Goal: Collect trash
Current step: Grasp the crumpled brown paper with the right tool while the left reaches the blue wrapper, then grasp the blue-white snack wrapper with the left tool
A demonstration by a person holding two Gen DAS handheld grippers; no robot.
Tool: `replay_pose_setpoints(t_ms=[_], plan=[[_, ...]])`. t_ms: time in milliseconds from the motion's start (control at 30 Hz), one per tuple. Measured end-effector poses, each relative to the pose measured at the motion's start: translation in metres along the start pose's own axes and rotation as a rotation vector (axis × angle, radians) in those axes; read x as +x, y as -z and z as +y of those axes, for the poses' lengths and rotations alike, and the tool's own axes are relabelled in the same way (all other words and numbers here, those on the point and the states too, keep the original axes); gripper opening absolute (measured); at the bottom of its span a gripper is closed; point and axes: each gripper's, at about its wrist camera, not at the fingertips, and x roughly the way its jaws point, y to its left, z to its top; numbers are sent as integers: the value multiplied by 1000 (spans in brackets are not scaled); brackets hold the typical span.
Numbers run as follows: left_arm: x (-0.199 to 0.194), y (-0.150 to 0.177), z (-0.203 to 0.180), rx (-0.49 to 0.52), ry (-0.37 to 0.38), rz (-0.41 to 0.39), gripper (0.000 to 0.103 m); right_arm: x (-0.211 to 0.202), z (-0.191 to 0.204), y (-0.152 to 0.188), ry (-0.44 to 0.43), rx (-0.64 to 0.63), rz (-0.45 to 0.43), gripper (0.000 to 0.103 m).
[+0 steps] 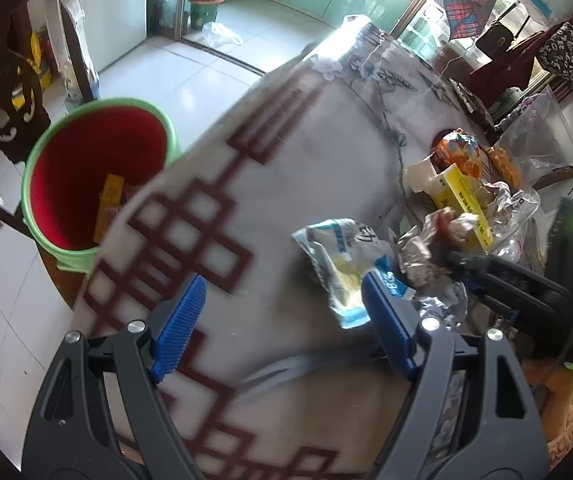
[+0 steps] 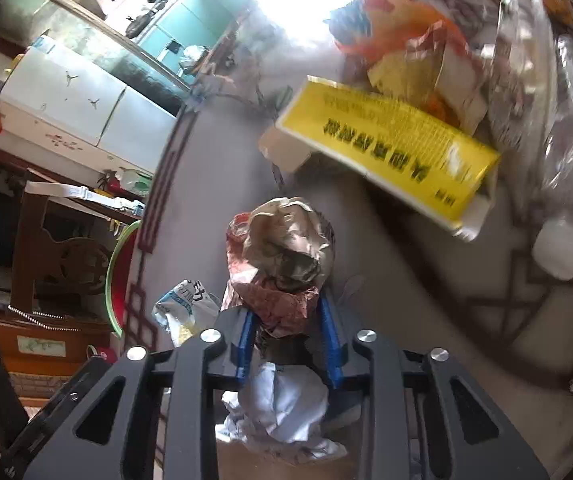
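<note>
Right gripper (image 2: 288, 338) clamped on one crumpled foil wrapper (image 2: 286, 248) above the table (image 1: 286, 160); left gripper (image 1: 282, 320) spread apart, holding nothing, just beside one blue-white packet (image 1: 338, 264). Better to carry wrapper firmly over one red bin (image 1: 94, 176) before releasing. Also one yellow box (image 2: 390, 144), one clear bottle (image 2: 562, 184).

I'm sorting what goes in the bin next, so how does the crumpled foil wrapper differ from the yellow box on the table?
The crumpled foil wrapper is balled up and shapeless; the yellow box keeps flat faces and straight edges, with an end flap open. The wrapper is shiny bronze and reddish; the box is bright yellow with black print. The wrapper sits clamped in the right gripper's jaws; the box lies free among other litter. Both are on the patterned tablecloth.
</note>
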Motion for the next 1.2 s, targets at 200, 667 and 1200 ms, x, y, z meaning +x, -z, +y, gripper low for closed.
replay_pose_setpoints(t_ms=[200, 667, 1200], plan=[[26, 3, -18, 17, -4, 51, 78, -64, -2, 8, 0, -65, -121, 27], [64, 9, -57, 109, -72, 65, 27, -97, -7, 34, 42, -82, -172, 28], [2, 0, -59, 180, 4, -49, 8, -96, 29, 33, 37, -141, -200, 28]])
